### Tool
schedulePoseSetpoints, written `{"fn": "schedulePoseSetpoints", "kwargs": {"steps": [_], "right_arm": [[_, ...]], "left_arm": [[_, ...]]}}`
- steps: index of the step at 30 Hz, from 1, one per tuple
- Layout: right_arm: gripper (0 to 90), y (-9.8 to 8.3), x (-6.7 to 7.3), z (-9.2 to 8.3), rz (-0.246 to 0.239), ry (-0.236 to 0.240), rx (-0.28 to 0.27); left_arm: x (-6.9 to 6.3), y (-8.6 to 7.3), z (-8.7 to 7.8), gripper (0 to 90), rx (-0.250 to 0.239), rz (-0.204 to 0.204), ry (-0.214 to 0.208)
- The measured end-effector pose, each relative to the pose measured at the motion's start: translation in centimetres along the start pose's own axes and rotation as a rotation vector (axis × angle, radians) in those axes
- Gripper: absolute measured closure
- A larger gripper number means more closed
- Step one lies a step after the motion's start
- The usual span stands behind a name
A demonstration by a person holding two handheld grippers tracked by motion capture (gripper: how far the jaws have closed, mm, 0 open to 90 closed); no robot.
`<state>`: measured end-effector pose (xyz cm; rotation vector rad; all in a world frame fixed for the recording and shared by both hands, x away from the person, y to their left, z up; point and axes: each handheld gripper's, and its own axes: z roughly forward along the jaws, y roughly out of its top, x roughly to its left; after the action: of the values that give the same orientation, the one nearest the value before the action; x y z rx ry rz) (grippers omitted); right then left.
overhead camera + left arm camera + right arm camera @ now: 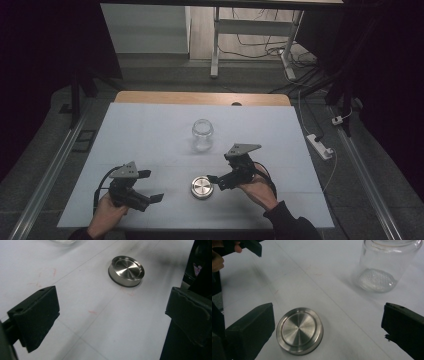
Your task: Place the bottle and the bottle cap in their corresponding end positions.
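A round metal lid [201, 187] of brushed steel with a dark rim lies flat on the white table, near its front edge. A clear glass jar [202, 134] stands upright and open farther back, well apart from the lid, with nothing visible inside.

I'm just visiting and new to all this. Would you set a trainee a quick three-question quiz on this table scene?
1. True or false: the metal lid is on the glass jar.
2. Which gripper is nearer the lid: A) left gripper, B) right gripper?
3. Fill in: both grippers' jaws stand ____.

Key:
1. False. The lid lies flat on the white table, apart from the upright, open jar.
2. B.
3. Open, holding nothing.
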<state>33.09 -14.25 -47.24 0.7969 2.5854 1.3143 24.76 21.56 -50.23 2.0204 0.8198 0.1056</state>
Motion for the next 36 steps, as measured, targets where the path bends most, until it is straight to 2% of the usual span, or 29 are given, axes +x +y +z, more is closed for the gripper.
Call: {"fn": "schedulePoseSetpoints", "kwargs": {"steps": [14,24,36], "right_arm": [[0.0,-2.2,0.1,-2.8,0.005,-0.055,-0.021],[0.0,-4.0,-0.1,-4.7,0.007,-0.117,-0.025],[0.0,-6.6,-0.4,-7.5,0.047,-0.186,-0.036]], "left_arm": [[0.1,-1.8,-2.3,0.0,-0.033,-0.048,0.025],[0.0,-3.4,-3.9,0.0,-0.045,-0.077,0.066],[0.0,-5.3,-5.8,0.0,-0.078,-0.133,0.105]]}}
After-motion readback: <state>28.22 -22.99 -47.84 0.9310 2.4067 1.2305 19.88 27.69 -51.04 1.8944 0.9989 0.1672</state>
